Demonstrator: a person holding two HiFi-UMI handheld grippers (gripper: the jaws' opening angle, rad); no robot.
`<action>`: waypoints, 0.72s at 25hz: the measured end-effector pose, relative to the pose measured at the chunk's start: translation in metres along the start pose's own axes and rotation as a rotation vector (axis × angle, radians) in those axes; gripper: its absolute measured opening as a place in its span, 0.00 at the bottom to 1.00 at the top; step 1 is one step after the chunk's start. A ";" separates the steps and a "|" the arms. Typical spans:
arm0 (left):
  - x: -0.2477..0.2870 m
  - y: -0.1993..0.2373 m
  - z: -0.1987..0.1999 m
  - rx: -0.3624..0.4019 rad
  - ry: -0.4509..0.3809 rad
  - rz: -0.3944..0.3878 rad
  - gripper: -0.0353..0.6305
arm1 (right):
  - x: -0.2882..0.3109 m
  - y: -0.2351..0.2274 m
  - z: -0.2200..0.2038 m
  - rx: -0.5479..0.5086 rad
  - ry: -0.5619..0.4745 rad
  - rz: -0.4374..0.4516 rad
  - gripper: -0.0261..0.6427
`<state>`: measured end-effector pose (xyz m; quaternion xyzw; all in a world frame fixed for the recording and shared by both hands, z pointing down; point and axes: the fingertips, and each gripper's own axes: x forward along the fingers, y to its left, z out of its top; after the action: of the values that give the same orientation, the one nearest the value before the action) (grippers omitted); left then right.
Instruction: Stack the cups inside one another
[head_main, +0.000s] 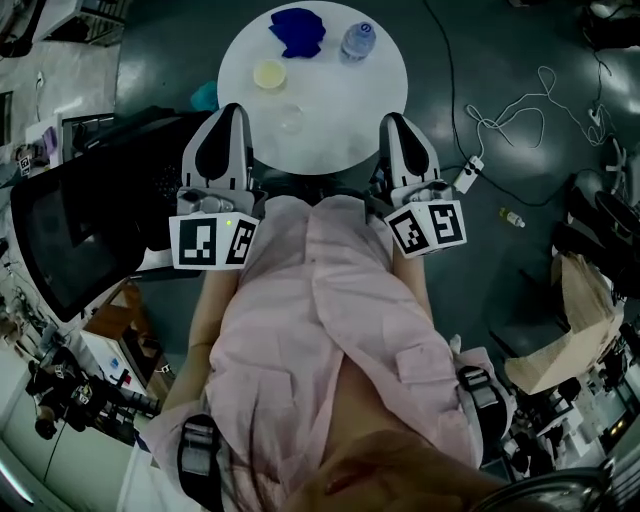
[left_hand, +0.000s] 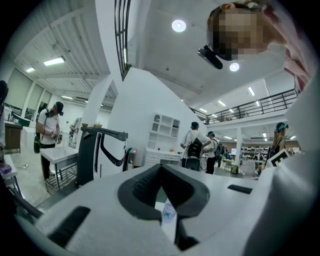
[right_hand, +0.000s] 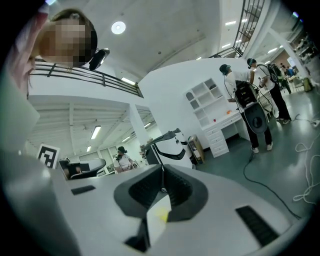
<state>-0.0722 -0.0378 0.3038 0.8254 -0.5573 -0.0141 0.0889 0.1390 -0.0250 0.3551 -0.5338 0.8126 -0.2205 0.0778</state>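
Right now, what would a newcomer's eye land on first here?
The left gripper and right gripper, both shut and empty, hang at the near edge of a round white table. On it a yellow cup and a clear cup stand apart, unstacked; a blue cloth and a bottle sit at the far side.

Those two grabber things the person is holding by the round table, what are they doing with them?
A person holds the left gripper and the right gripper at the near edge of a round white table. Both are shut and hold nothing. A yellow cup and a clear cup stand apart, not yet stacked. A crumpled blue thing and a water bottle sit at the far side.
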 end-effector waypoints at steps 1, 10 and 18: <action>-0.001 -0.001 -0.002 -0.008 0.000 0.003 0.08 | -0.002 0.002 -0.002 -0.018 0.010 0.001 0.09; -0.008 0.001 -0.003 -0.021 -0.015 0.024 0.08 | -0.003 0.011 -0.011 -0.087 0.057 0.025 0.09; -0.013 0.005 -0.007 -0.040 -0.003 0.020 0.08 | -0.003 0.016 -0.015 -0.091 0.069 0.014 0.09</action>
<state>-0.0805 -0.0270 0.3104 0.8178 -0.5653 -0.0255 0.1049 0.1221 -0.0128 0.3609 -0.5231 0.8279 -0.2008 0.0269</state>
